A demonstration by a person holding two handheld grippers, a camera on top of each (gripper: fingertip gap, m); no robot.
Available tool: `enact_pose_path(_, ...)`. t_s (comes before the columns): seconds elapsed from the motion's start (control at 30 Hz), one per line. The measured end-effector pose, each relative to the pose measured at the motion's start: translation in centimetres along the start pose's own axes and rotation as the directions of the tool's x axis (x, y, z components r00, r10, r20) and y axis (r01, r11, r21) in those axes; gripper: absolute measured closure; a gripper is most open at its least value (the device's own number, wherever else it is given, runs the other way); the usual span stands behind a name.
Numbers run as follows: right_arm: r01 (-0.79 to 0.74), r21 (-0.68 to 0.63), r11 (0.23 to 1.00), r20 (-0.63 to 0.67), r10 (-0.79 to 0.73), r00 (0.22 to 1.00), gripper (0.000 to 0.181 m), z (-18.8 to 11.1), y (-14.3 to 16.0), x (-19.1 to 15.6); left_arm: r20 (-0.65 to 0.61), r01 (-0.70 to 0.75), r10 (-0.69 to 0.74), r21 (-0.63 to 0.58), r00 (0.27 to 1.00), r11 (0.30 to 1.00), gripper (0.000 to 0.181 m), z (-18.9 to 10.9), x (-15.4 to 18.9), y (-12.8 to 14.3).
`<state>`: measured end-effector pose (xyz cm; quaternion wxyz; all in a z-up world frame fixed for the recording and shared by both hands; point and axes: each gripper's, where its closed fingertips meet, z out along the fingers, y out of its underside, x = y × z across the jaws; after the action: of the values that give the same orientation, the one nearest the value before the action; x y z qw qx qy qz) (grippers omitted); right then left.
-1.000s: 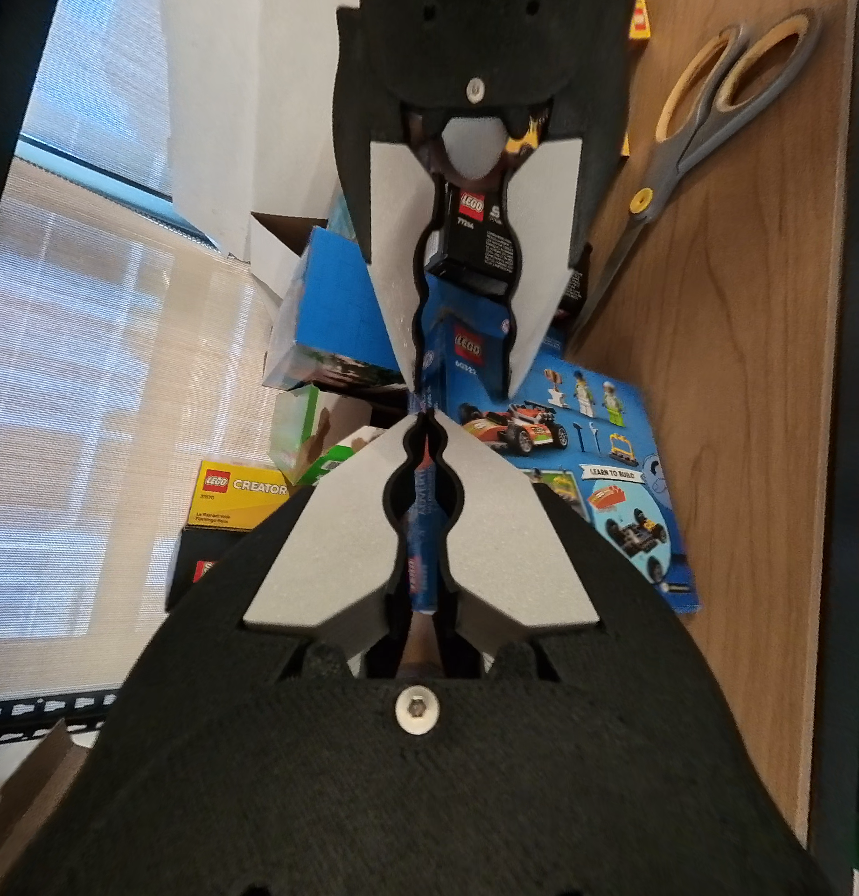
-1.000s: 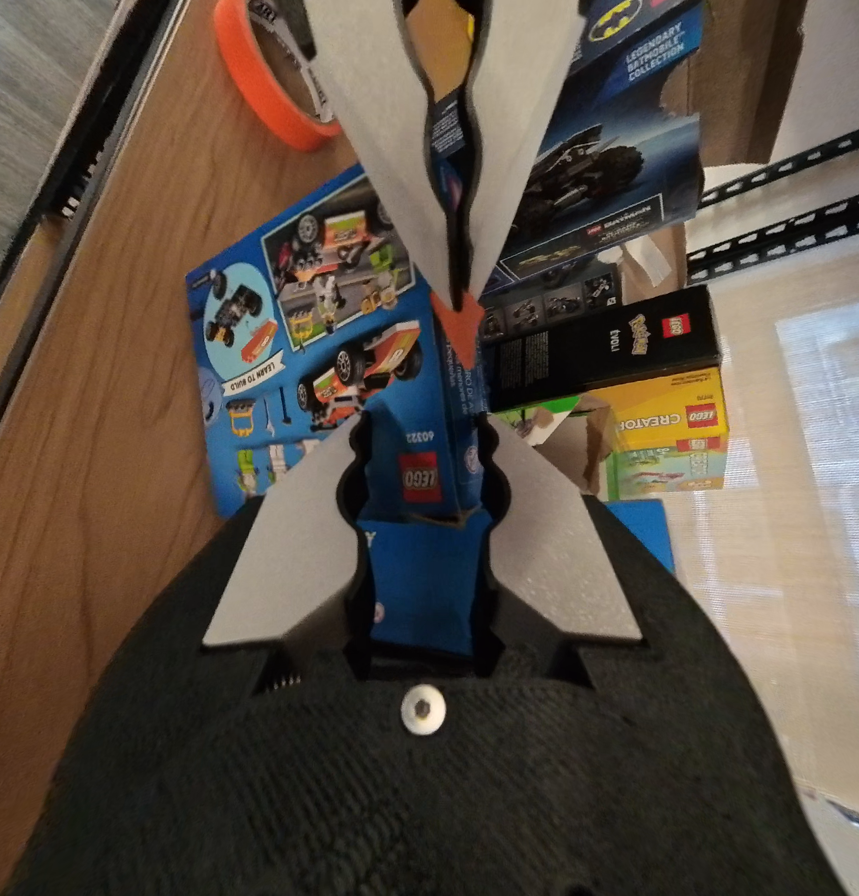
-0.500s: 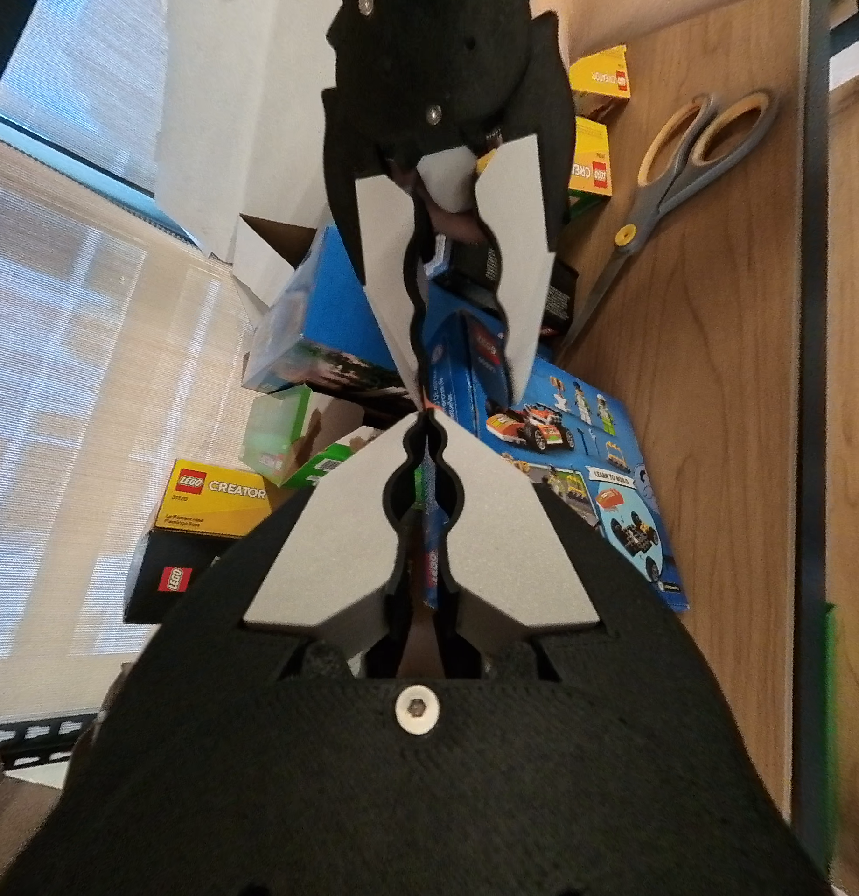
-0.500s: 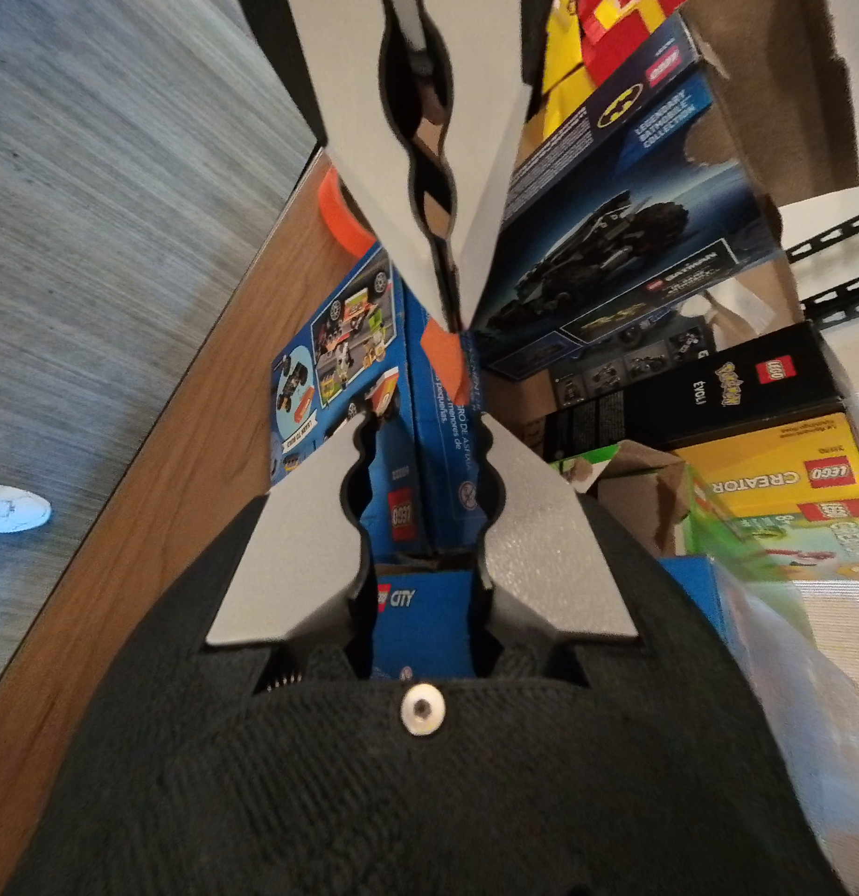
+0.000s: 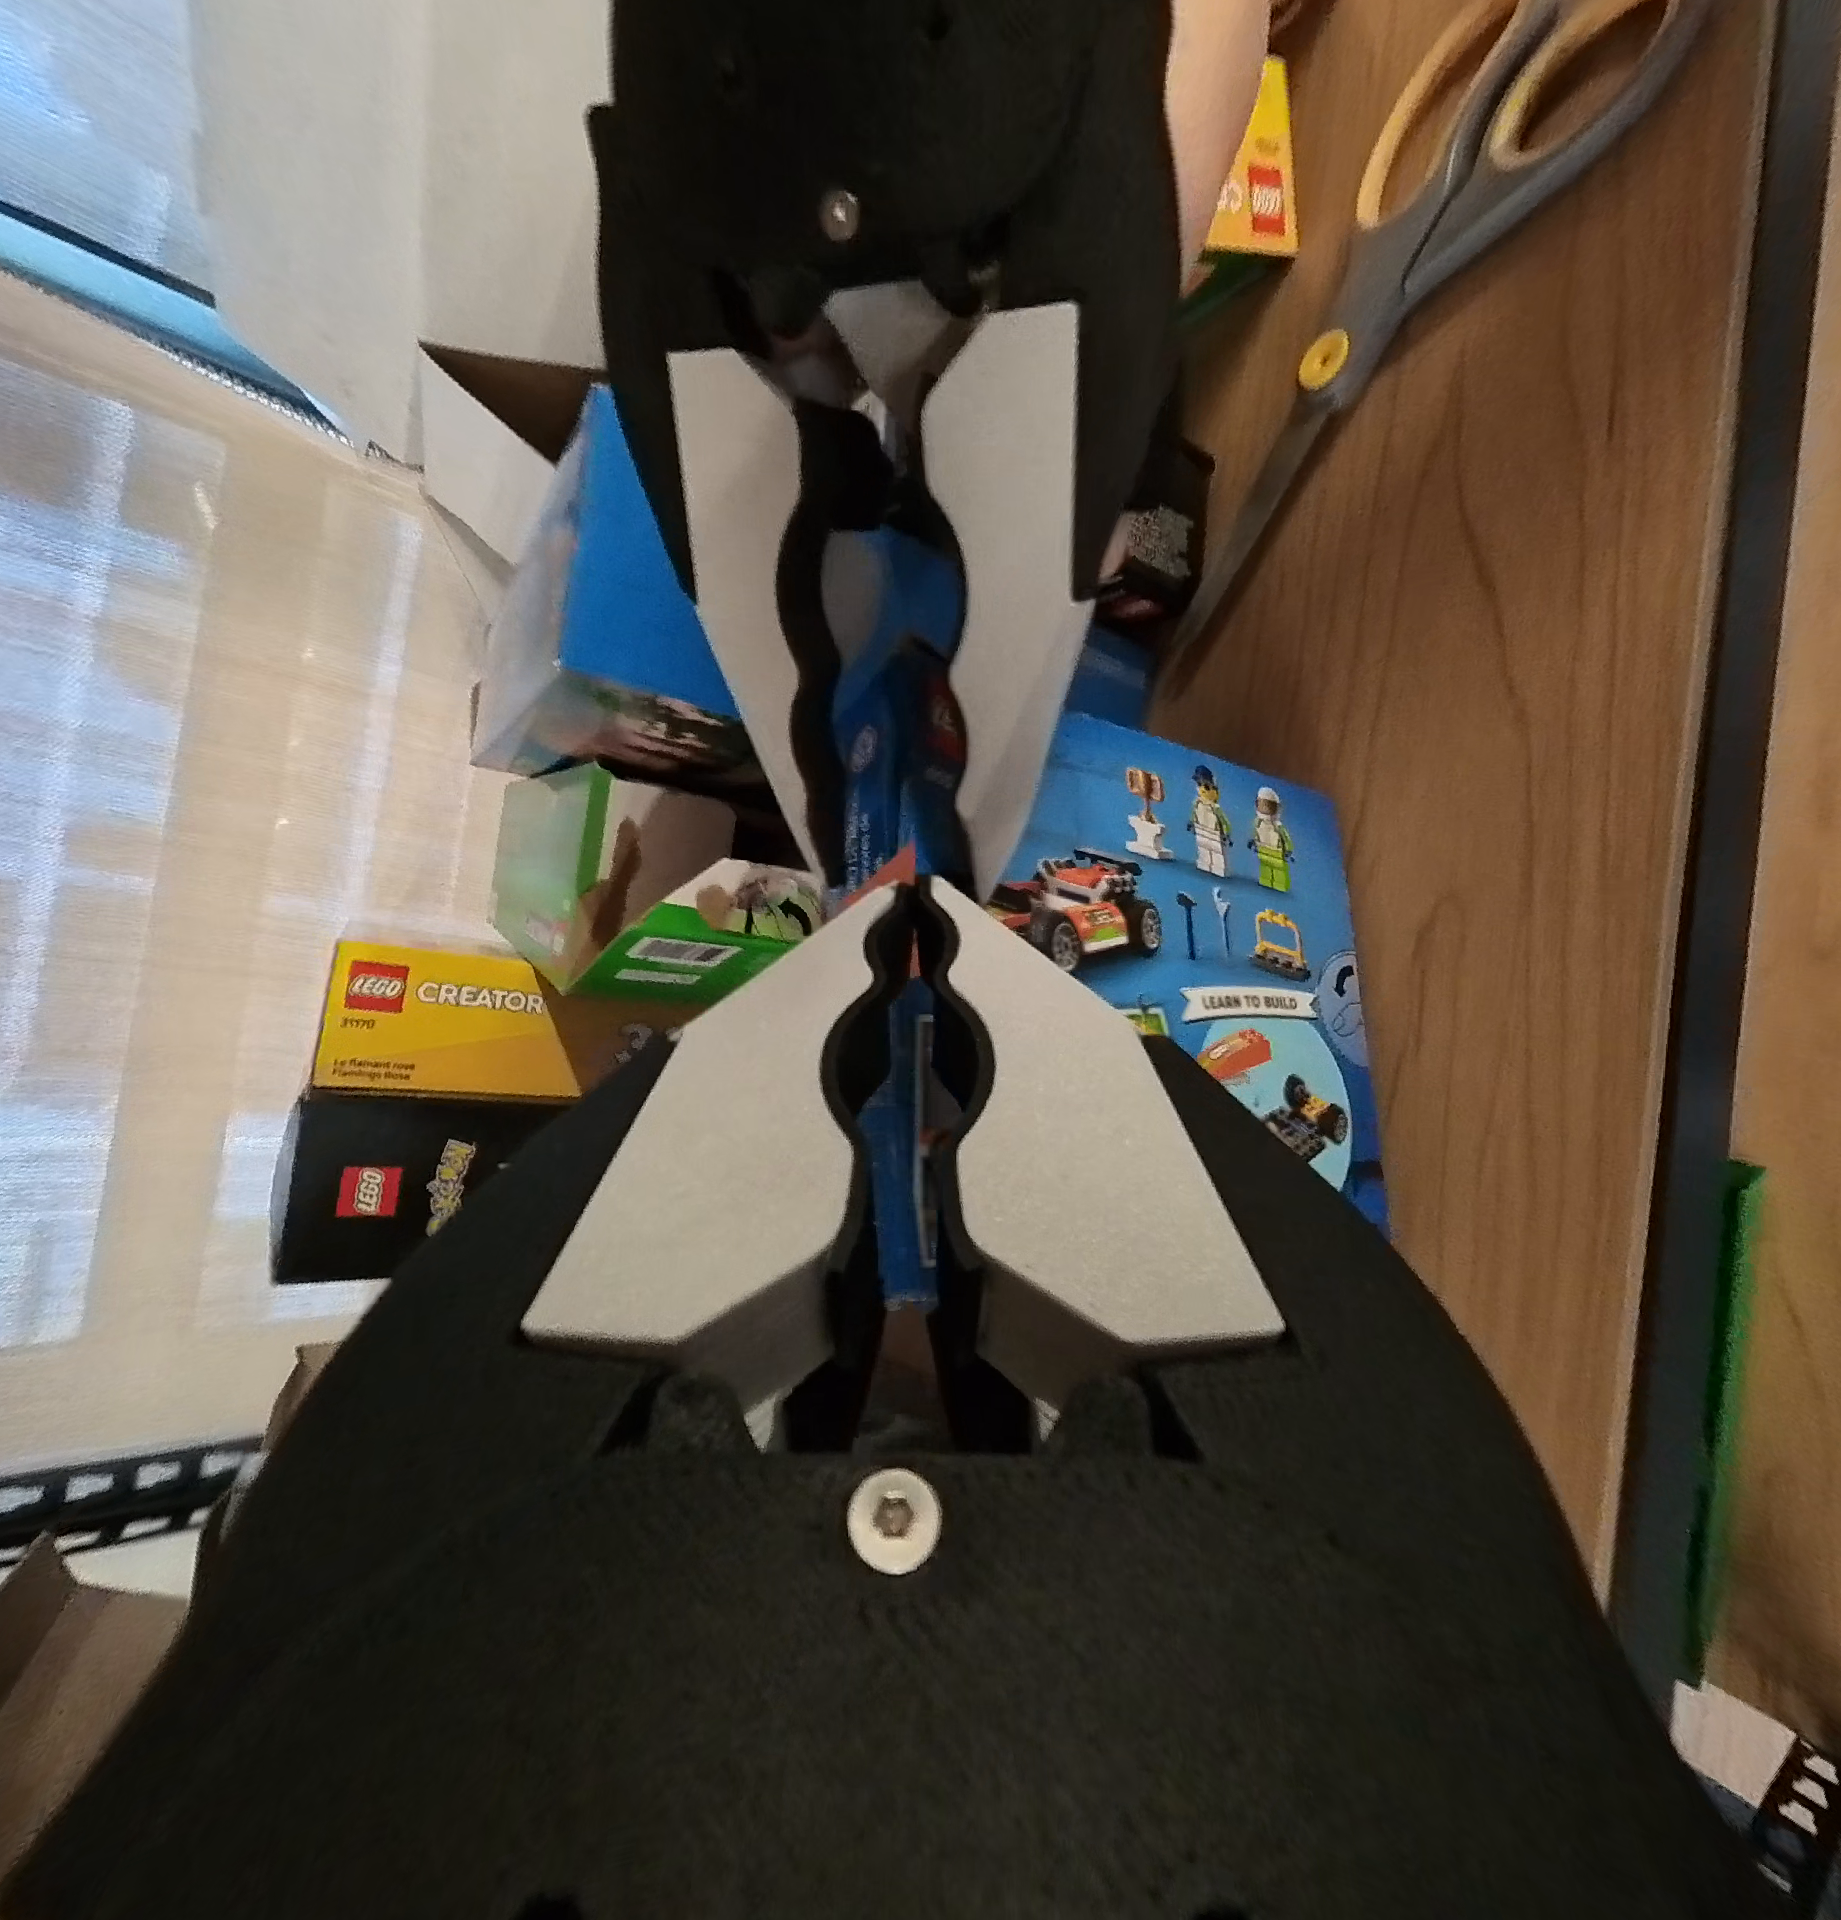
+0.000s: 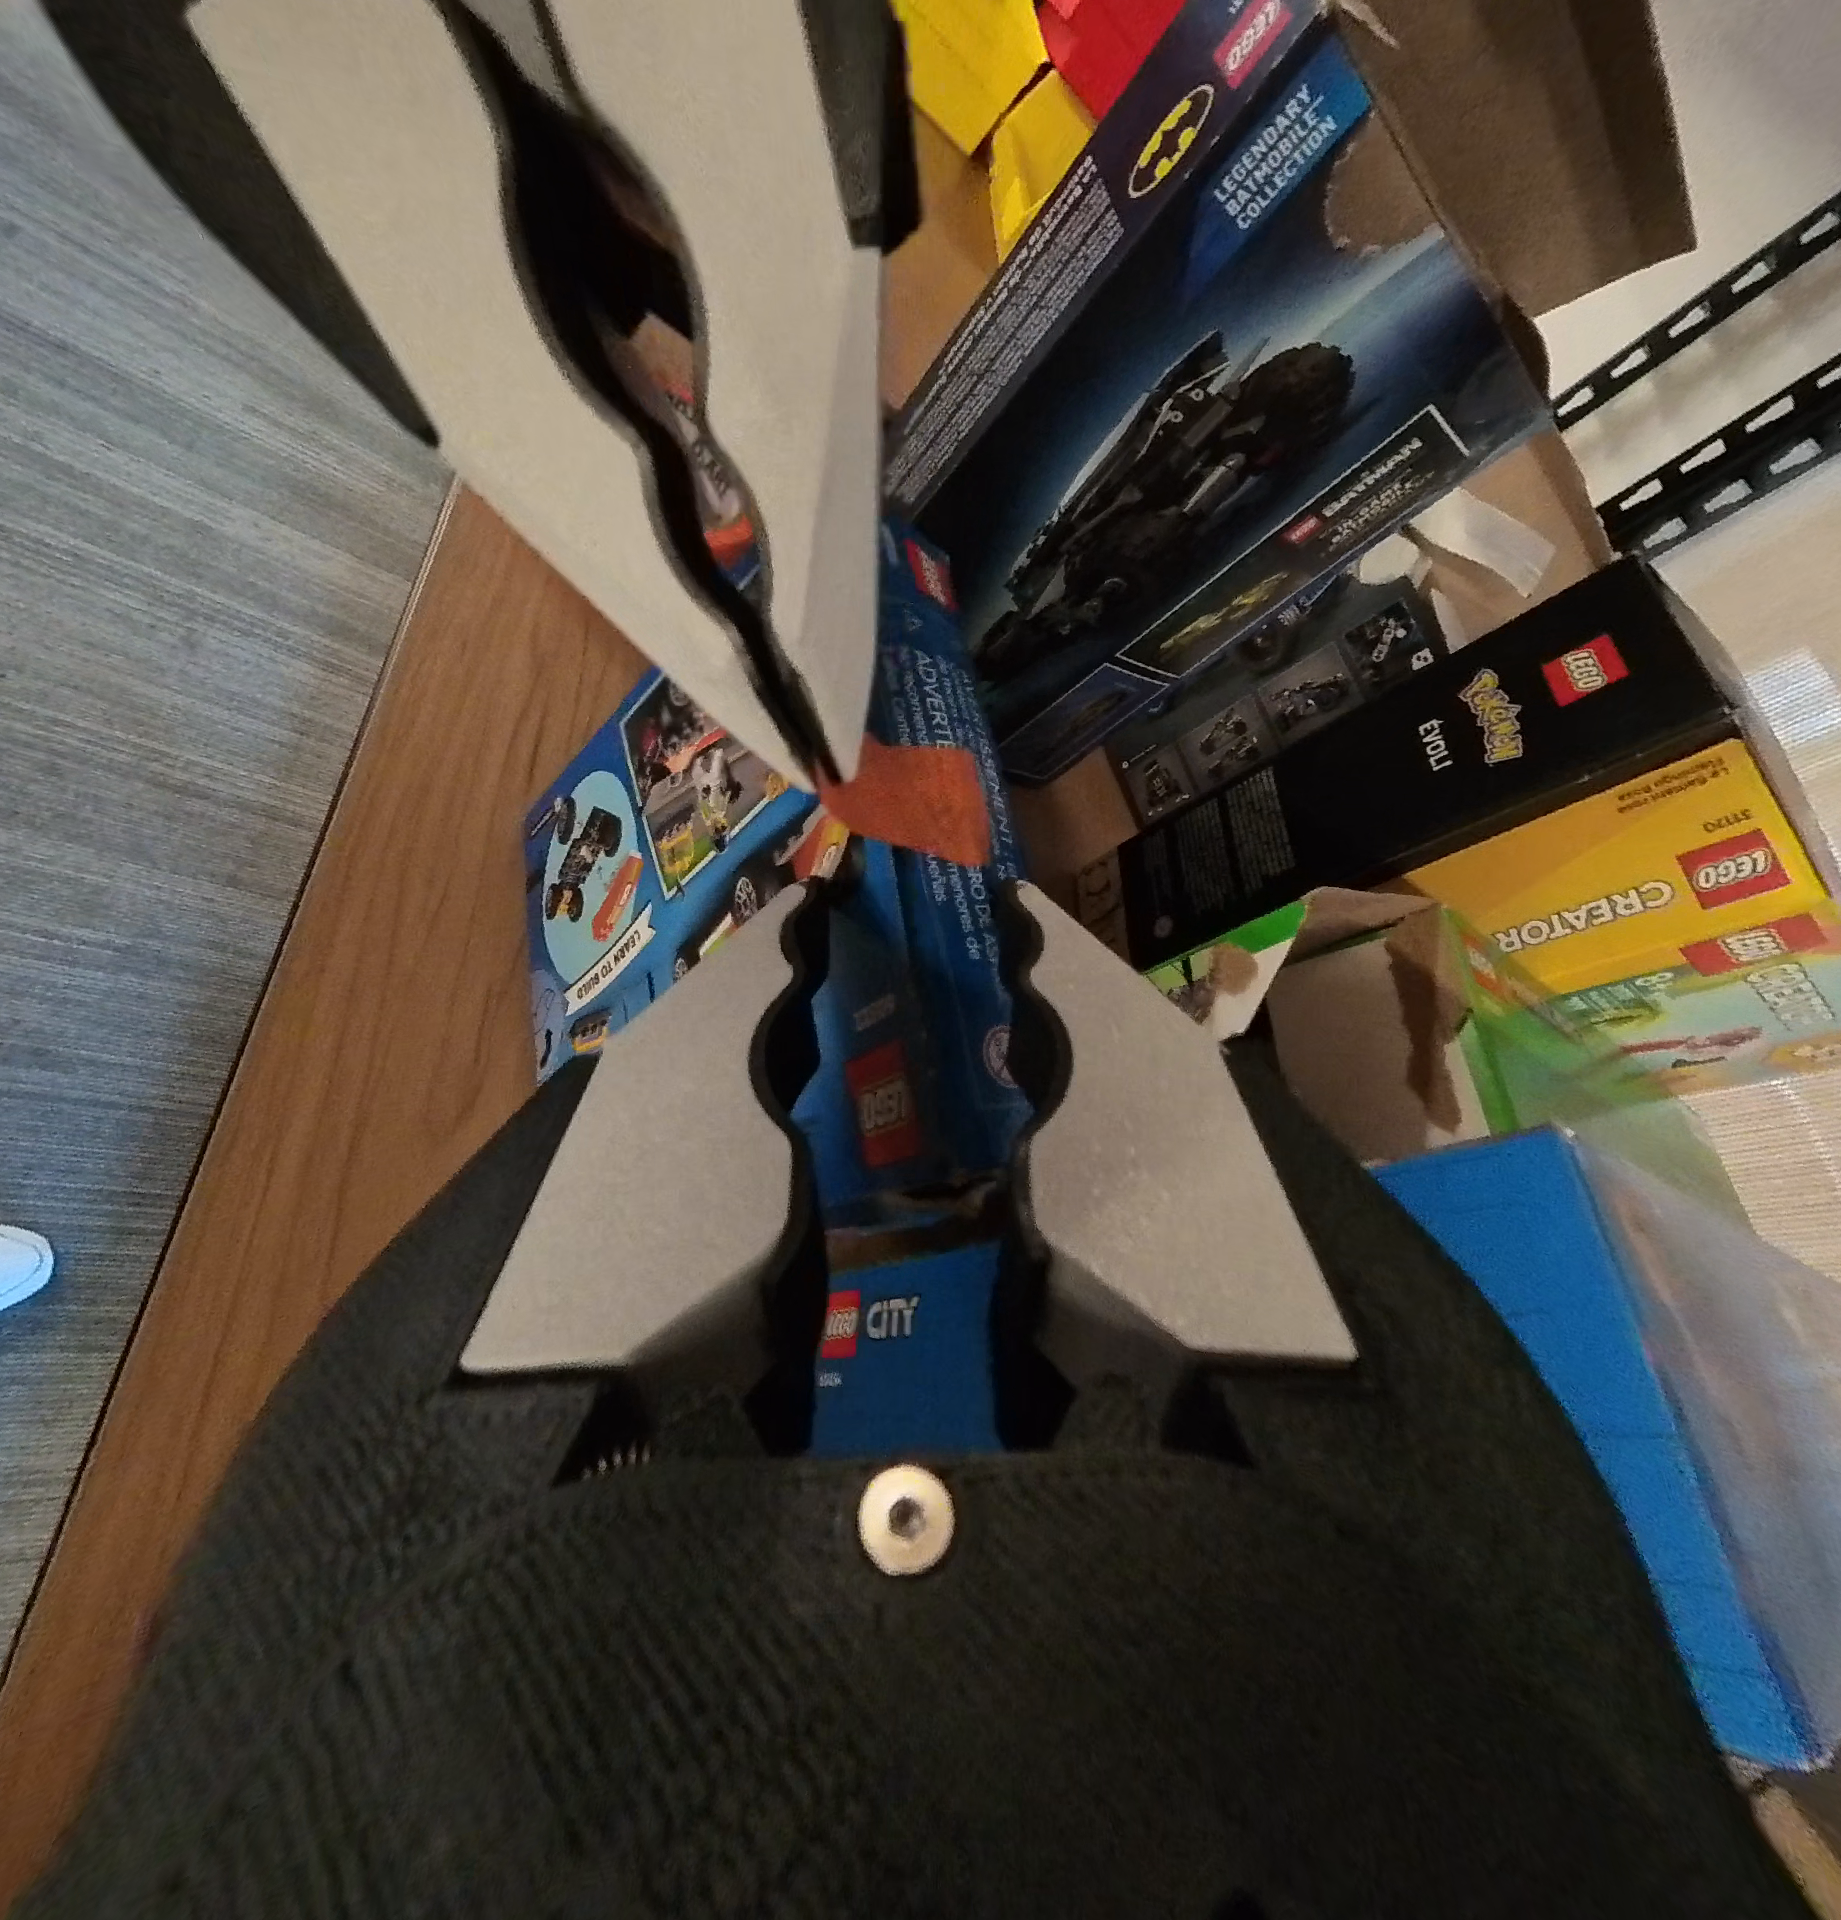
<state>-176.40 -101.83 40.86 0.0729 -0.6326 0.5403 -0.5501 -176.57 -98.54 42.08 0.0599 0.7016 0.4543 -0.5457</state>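
Note:
A blue toy box (image 5: 1207, 935) with a printed race car stands on edge on the wooden table (image 5: 1518, 727). My left gripper (image 5: 916, 883) is shut on a thin edge of this box, where an orange strip (image 6: 900, 816) sits. My right gripper (image 6: 911, 904) is shut across the box's narrow side (image 6: 885, 1091), one jaw on each face. The two grippers face each other with their tips almost touching. The right gripper shows at the top of the left wrist view (image 5: 895, 862). The left gripper shows at the top of the right wrist view (image 6: 833, 769).
Grey and yellow scissors (image 5: 1415, 260) lie on the table beyond the box. Stacked toy boxes stand close beside it: yellow (image 5: 428, 1018), black (image 5: 376, 1195), green (image 5: 604, 883), a dark one with a black car (image 6: 1207, 416). Grey floor (image 6: 116, 520) lies past the table edge.
Both grippers kept their hold and tilted the blue box up onto its edge. The right wrist view swung toward the table edge and floor, and the orange tape roll left the view.

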Motion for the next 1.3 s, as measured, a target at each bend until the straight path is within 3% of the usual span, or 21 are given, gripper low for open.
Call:
enact_pose_path(0.23, 0.013, -0.007, 1.0, -0.024, -0.013, 1.0, 0.149, -0.1, 0.0, -0.2, 0.056, 0.025, -0.023, -0.028, 0.998, 0.999, 0.181, 0.4, 0.7, 0.3)
enact_pose_path(0.57, 0.019, -0.016, 1.0, -0.028, -0.019, 0.999, 0.148, -0.2, 0.0, -0.4, 0.135, -0.048, 0.057, -0.069, 0.989, 0.996, 0.181, 0.7, 1.1, 0.7)
enact_pose_path(0.77, 0.081, -0.045, 0.996, -0.052, -0.083, 0.995, 0.145, -0.1, 0.2, -0.5, 0.148, -0.027, 0.032, -0.036, 0.989, 0.999, 0.181, 0.5, 0.9, 0.3)
enact_pose_path(1.0, -0.072, 0.024, 0.997, -0.032, 0.073, 0.997, 0.148, -0.1, -0.1, 0.0, 0.155, 0.06, -0.062, 0.017, 0.986, 0.998, 0.181, -0.1, -0.2, -0.1)
enact_pose_path(1.3, -0.09, 0.068, 0.994, -0.03, 0.093, 0.995, 0.141, -0.6, -0.6, -0.2, 0.147, 0.103, -0.107, 0.034, 0.983, 0.994, 0.181, -0.4, -1.9, 0.2)
